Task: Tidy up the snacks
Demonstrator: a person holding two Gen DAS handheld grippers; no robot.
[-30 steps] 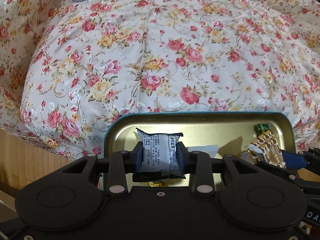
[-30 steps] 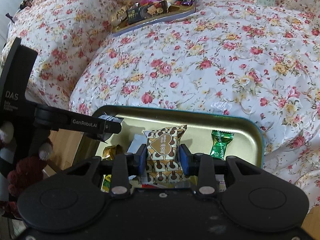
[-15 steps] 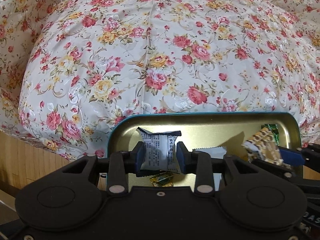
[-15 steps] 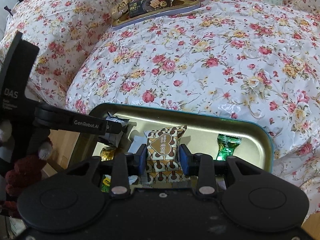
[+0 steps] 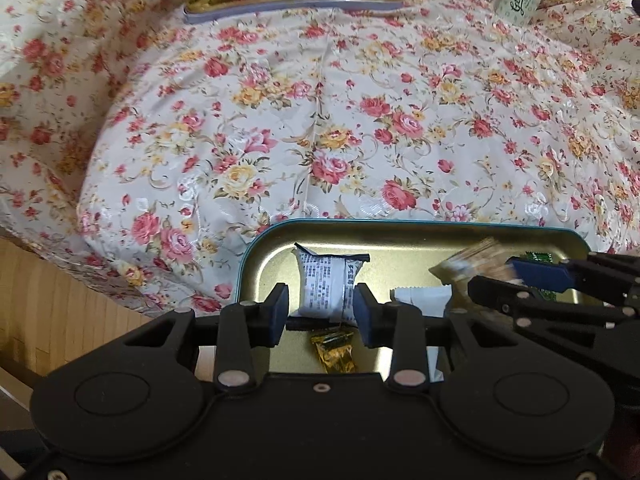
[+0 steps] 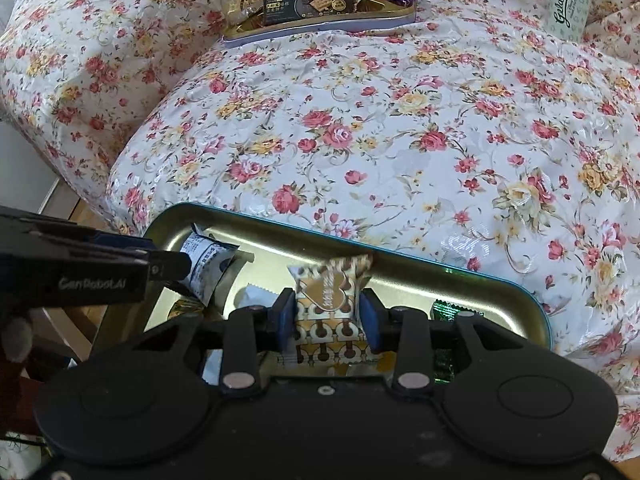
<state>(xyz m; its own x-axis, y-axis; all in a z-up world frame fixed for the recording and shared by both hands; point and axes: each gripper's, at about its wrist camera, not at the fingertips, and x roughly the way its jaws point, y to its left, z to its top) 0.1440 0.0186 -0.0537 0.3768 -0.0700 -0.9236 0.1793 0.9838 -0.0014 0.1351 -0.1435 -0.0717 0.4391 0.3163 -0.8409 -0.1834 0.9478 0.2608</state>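
Note:
My left gripper point(image 5: 322, 304) is shut on a white printed snack packet point(image 5: 326, 280), held over the near gold tray with a teal rim point(image 5: 400, 236). My right gripper point(image 6: 326, 312) has a brown-and-white heart-patterned snack point(image 6: 326, 292) between its blue pads; its jaws are opening, but the pads still touch the packet. From the right wrist, the left gripper point(image 6: 176, 266) and its white packet point(image 6: 206, 258) show at the left over the same tray point(image 6: 460, 276). From the left wrist, the right gripper point(image 5: 504, 280) enters from the right.
In the near tray lie a gold candy point(image 5: 334, 350), a white wrapper point(image 5: 420, 296) and a green candy point(image 6: 448, 312). A far tray point(image 6: 320, 26) full of snacks and a Galatoni box point(image 6: 570, 4) sit on the floral cloth. Wooden floor point(image 5: 60, 312) shows at the left.
Both views have tipped up, so the far snack tray shows more fully. The right gripper has rolled, the near tray now looks slanted, and its snack is blurred. Both packets stay between the pads.

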